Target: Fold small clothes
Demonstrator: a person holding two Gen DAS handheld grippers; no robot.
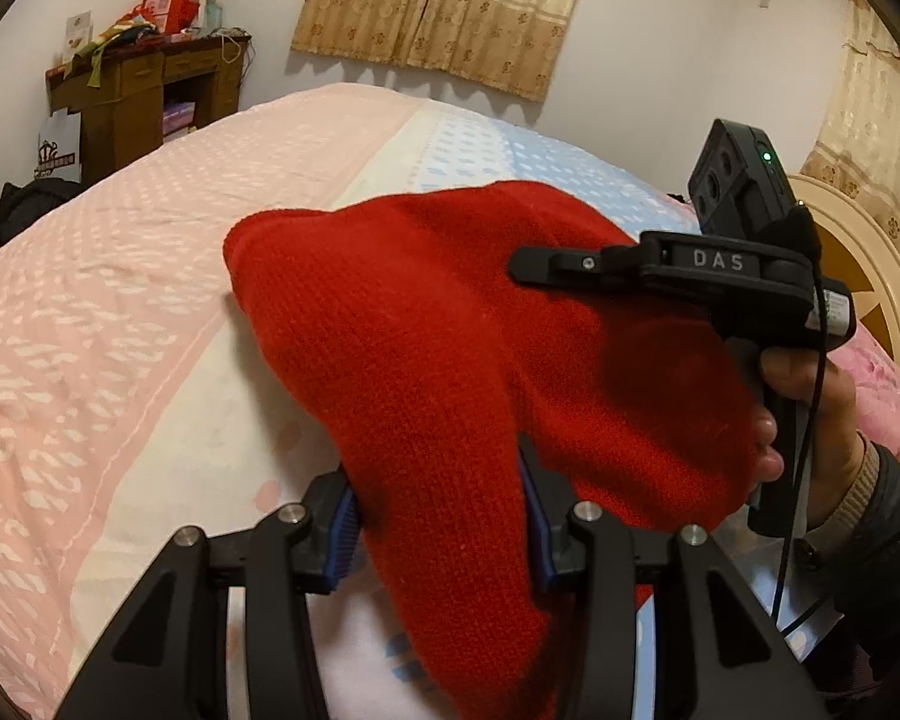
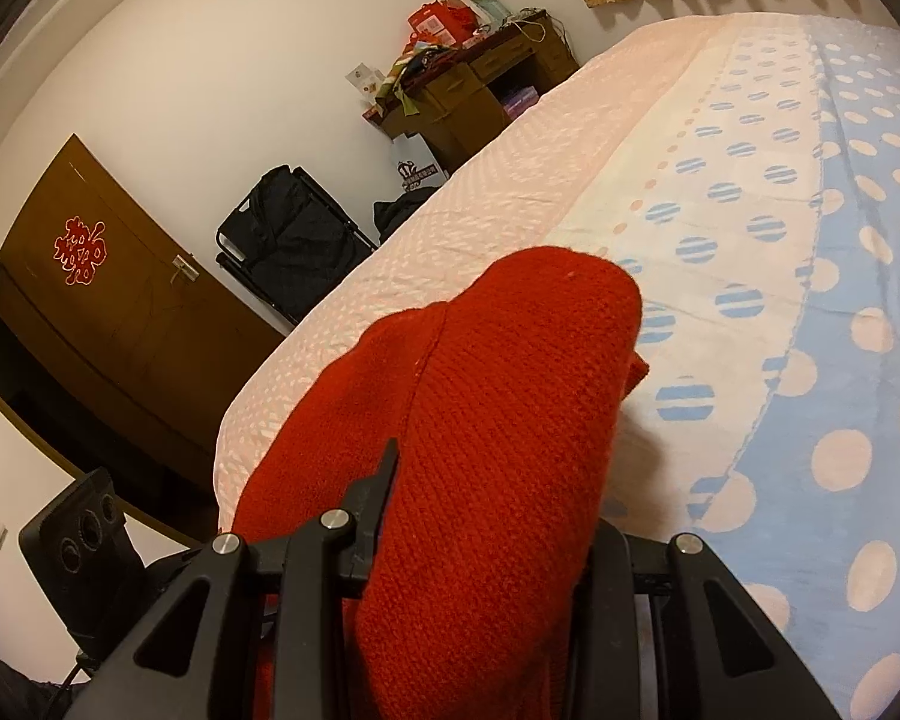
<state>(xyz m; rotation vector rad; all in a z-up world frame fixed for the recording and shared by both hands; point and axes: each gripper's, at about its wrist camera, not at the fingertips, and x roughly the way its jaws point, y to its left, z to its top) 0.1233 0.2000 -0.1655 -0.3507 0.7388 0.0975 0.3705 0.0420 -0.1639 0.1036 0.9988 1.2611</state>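
Observation:
A red knitted garment [image 1: 426,336] hangs bunched above the bed, held between both grippers. My left gripper [image 1: 441,516] is shut on one part of it, blue pads pressing the fabric from both sides. In the left wrist view the right gripper [image 1: 528,267] comes in from the right, held by a hand, its fingers lying against the knit. In the right wrist view the red garment [image 2: 498,420] fills the middle and covers my right gripper [image 2: 486,540], which is shut on it; only its left finger tip shows.
The bed [image 1: 120,300] has a pink, white and blue dotted cover [image 2: 810,240]. A wooden desk [image 1: 144,90] with clutter stands by the far wall. A headboard [image 1: 870,276] is at right. A door [image 2: 120,312] and black bag [image 2: 288,240] stand beside the bed.

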